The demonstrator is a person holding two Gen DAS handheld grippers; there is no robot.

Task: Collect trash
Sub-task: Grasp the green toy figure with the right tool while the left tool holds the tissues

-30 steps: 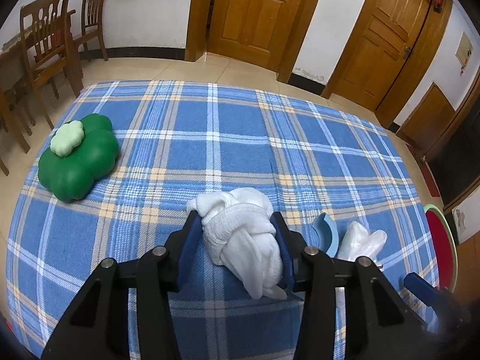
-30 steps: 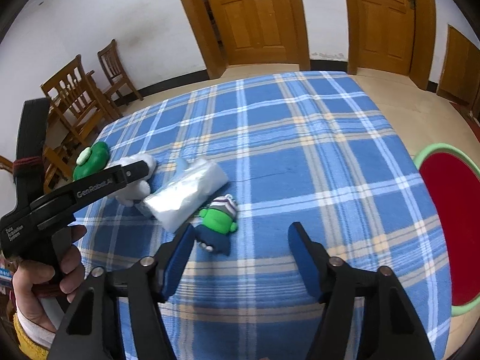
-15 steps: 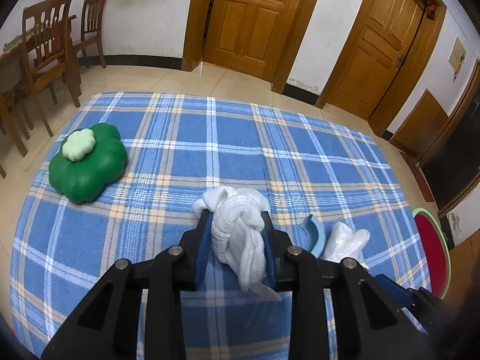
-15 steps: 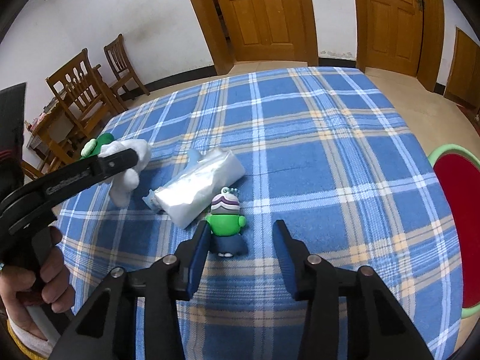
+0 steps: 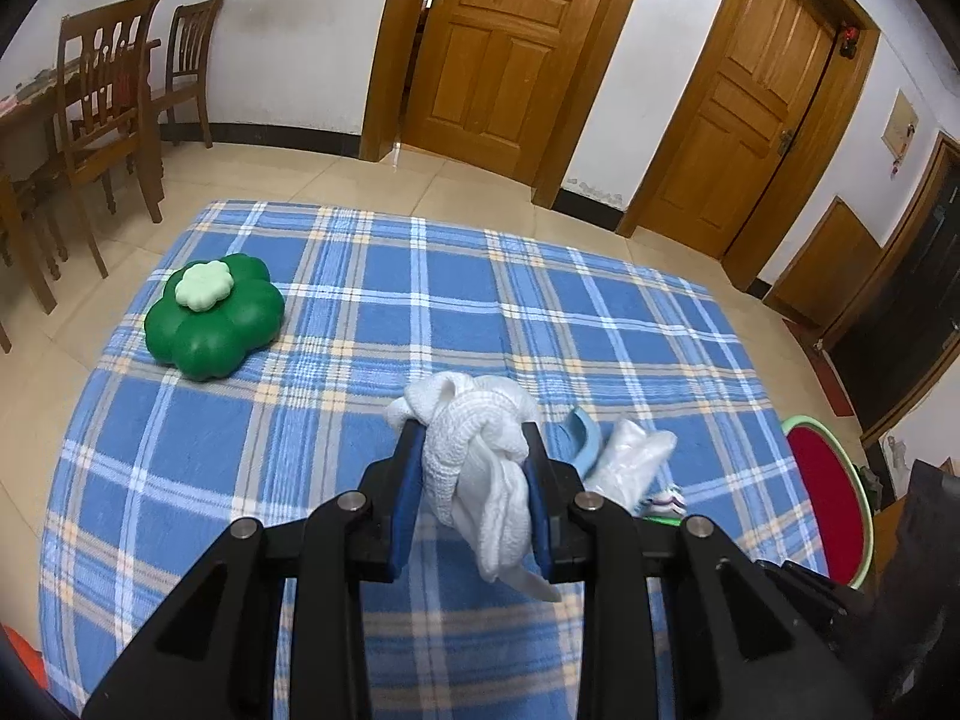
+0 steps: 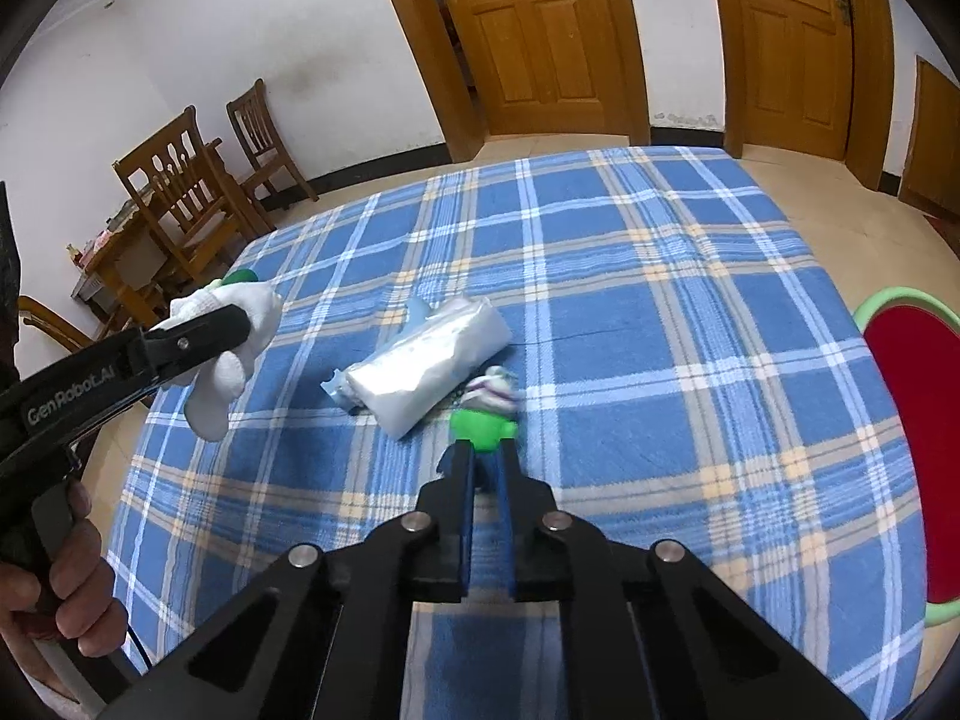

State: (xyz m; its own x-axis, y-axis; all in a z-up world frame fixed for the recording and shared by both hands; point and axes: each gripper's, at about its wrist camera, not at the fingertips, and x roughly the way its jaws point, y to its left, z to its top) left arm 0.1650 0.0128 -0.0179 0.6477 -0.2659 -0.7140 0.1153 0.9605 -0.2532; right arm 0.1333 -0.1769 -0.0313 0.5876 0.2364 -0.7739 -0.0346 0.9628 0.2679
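Observation:
My left gripper (image 5: 474,438) is shut on a knotted white cloth (image 5: 480,456) and holds it above the blue plaid tablecloth (image 5: 420,312). The cloth also shows in the right wrist view (image 6: 234,348), hanging from the left gripper (image 6: 198,330). My right gripper (image 6: 485,456) is shut on a small green and blue toy figure (image 6: 483,429) with a striped cap, low over the tablecloth (image 6: 660,300). A clear plastic bag (image 6: 426,366) lies just beyond the figure, over a light blue piece (image 6: 417,307). In the left wrist view the bag (image 5: 630,462) lies right of the cloth.
A green flower-shaped box (image 5: 213,315) sits at the table's far left. A red bin with a green rim (image 6: 906,432) stands off the table's right edge; it also shows in the left wrist view (image 5: 828,498). Wooden chairs (image 5: 108,120) and doors (image 5: 498,54) lie beyond.
The left gripper closed on the white cloth and lifted it off the table. The right gripper moved forward and closed on the toy figure.

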